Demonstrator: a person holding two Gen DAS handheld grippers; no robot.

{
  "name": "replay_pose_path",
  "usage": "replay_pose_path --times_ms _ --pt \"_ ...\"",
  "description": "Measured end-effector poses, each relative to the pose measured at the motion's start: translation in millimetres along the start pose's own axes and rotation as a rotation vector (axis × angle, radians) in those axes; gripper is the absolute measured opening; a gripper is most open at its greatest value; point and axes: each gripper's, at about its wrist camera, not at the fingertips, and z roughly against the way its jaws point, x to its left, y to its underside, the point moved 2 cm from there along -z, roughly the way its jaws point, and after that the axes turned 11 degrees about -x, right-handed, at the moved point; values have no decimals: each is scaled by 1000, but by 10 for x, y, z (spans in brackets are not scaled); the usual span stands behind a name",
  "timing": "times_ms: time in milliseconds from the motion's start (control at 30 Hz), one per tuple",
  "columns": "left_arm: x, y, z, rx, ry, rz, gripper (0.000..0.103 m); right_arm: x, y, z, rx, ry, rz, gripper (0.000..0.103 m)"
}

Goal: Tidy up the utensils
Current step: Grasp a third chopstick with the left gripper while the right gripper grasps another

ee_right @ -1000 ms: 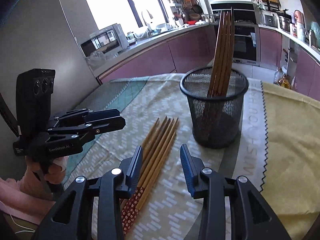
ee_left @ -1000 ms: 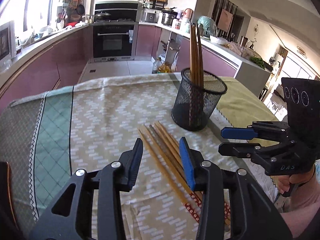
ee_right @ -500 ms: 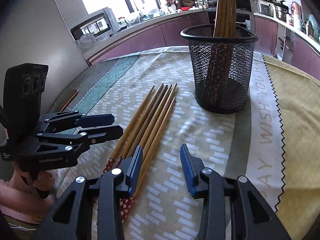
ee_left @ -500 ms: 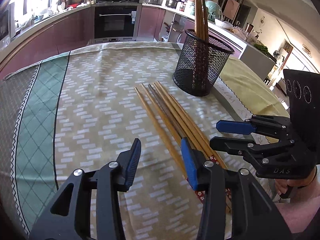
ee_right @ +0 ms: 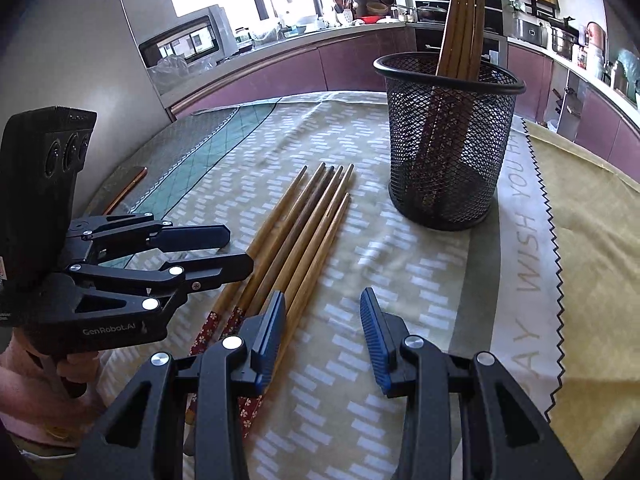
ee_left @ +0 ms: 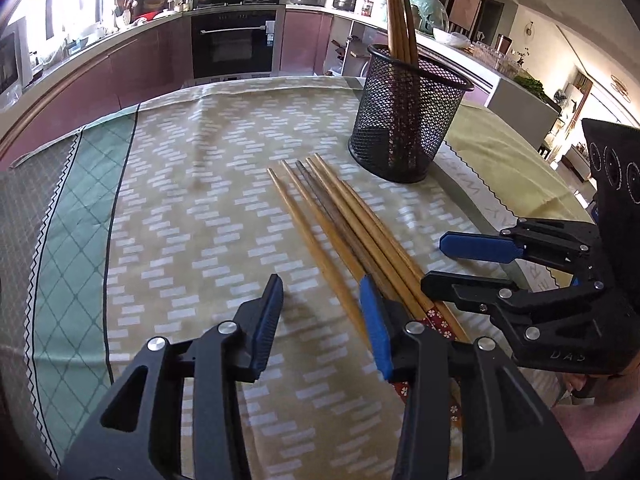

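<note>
Wooden chopsticks [ee_left: 340,224] lie parallel, tips pointing toward mesh holder [ee_left: 404,120].

Loose chopsticks [ee_right: 296,236] lie just left of the mesh holder [ee_right: 448,148] — the right gripper [ee_right: 322,336] hangs open over their near ends.

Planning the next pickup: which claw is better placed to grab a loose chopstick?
Left, probably: the left claw has the outermost loose chopstick running into its open gap; the right claw gapes over bare cloth.
</note>
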Motion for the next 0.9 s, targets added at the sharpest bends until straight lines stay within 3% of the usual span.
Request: replay_pose_path --times_ms 333,533,900 --pt "63 6 7 15 -12 -25 29 -2 -6 -21 19 42 46 33" --pt "102 -24 -29 20 -21 -21 29 25 -45 -89 23 66 68 31" --pt "172 -73 -75 11 -45 23 15 -117 -92 -147 11 39 -28 8"
